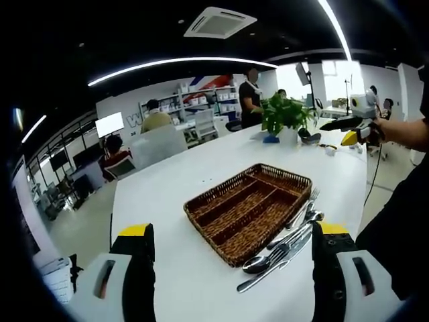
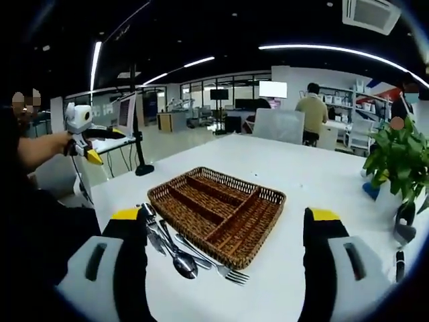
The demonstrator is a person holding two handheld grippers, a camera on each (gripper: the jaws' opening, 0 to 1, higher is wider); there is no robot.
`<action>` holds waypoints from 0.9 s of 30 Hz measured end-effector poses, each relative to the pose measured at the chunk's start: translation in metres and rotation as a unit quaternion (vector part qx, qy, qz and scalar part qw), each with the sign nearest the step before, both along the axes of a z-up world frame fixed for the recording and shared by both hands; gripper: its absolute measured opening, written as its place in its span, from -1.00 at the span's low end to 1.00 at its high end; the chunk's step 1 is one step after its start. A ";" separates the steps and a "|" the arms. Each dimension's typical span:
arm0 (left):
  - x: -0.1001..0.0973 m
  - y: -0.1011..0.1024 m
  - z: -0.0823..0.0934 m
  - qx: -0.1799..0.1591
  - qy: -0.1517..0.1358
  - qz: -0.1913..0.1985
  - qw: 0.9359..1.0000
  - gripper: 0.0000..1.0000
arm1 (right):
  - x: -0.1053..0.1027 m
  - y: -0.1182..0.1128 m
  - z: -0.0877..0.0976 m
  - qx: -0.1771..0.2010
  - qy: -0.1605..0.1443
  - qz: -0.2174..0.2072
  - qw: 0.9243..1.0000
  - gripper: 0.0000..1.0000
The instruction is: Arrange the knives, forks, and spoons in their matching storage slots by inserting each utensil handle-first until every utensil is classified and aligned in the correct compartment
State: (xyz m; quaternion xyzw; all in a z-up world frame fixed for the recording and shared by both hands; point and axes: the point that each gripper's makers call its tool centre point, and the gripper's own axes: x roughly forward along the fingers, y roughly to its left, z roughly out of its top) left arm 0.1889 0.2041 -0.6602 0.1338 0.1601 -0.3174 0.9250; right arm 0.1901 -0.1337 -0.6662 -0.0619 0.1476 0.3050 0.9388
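Wicker, brown and woven, forms the cutlery tray [image 1: 249, 209] that sits in the middle of the white table [image 1: 174, 181], its long slots and one cross slot bare of any utensil. Just beside the tray lies the bundle of utensils [image 1: 285, 245], a loose heap of forks, spoons and what looks like a knife, touching and overlapping one another; in the left gripper view it lies to the right of the tray, in the right gripper view [image 2: 175, 249] to the left and near. Being polished metal, each piece is likely stiff, light and slippery, and it lies flat on the hard table, so a pinch across the narrow handle, away from the bowl or tines, seems the surest hold; the overlap means one piece may drag a neighbour. The left gripper [image 1: 231, 268] hovers near the table with its jaws spread wide and nothing between them. The right gripper [image 2: 224, 258] is likewise wide apart and empty, its left jaw just above the near end of the bundle. A potted plant [image 1: 287, 117] stands far across the table, and people sit at desks behind.
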 end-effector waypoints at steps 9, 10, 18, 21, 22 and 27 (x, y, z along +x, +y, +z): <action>-0.006 0.002 -0.005 -0.009 0.008 0.004 1.000 0.99 | -0.005 0.002 0.003 0.003 0.008 0.004 1.000 1.00; -0.007 0.002 -0.006 -0.009 0.009 0.004 1.000 0.99 | -0.005 0.002 0.004 0.003 0.007 0.004 1.000 1.00; -0.007 0.002 -0.005 -0.007 0.009 0.005 1.000 0.99 | -0.006 0.003 0.007 -0.002 -0.003 0.009 1.000 1.00; -0.007 -0.004 -0.005 -0.001 0.007 -0.006 1.000 0.99 | -0.006 0.004 0.008 0.002 -0.003 0.011 1.000 1.00; -0.007 -0.007 -0.005 0.002 0.007 -0.009 1.000 0.99 | -0.006 0.004 0.009 0.002 -0.004 0.011 1.000 1.00; -0.004 -0.031 0.004 0.015 0.000 -0.051 0.999 0.99 | -0.007 0.006 0.010 0.017 0.008 0.013 1.000 1.00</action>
